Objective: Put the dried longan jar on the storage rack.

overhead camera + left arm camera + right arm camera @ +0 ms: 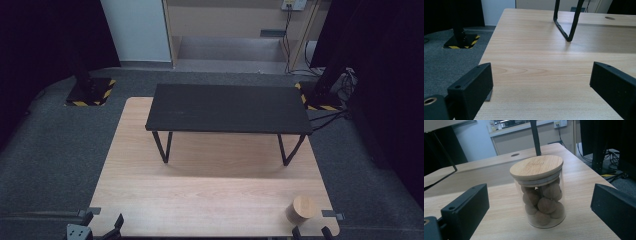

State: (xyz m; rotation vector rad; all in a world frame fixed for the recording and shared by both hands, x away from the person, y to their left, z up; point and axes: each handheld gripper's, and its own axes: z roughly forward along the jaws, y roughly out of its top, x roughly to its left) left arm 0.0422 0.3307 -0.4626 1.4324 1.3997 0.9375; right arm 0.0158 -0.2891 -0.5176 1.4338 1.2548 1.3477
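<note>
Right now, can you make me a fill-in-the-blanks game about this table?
1. The clear glass jar has a round lid made of ____.
2. The jar stands nearest the ____ tongs.
3. The shelf on the light wooden table is coloured ____.

Missing words: wood; right; black.

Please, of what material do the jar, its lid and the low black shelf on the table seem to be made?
Jar: clear glass, probably; the round brown nuts inside show through its wall.
Lid: light bamboo or wood, matte, with visible grain.
Shelf: matte black board, perhaps painted wood, on thin black legs that look like metal.
</note>
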